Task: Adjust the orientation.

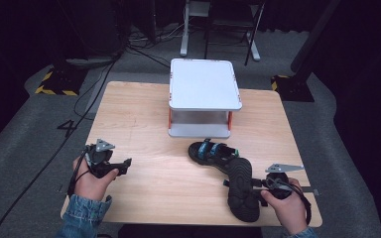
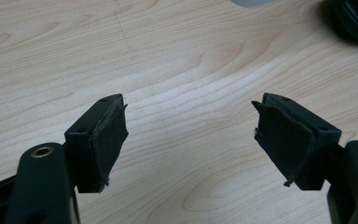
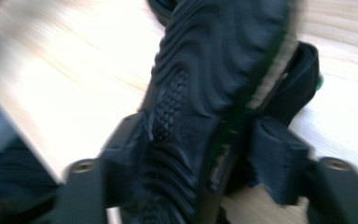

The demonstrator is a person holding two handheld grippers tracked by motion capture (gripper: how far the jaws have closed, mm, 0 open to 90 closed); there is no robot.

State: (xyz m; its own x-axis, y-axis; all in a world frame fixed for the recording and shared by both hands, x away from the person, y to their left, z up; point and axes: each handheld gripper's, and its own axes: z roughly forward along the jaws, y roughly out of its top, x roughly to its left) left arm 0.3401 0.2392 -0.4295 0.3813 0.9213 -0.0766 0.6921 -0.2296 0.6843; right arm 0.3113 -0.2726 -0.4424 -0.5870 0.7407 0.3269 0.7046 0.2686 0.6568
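1. Gripping with my right gripper, I have its jaws on either side of the nearer black sandal, which lies sole-up near the table's front right edge.
2. My right gripper view is blurred, but it has the ridged tread between my two jaws, one against the sole and the other against the strap side; the pads appear to press on it.
3. My left gripper rests over bare wood at the front left, jaws spread wide with nothing between them; its pads are well apart.
4. A second sandal, with blue straps, lies upright just beyond the first, their ends touching or overlapping; I cannot tell which.
5. Behind them stands a white two-tier stand with orange posts, near the table's far edge.
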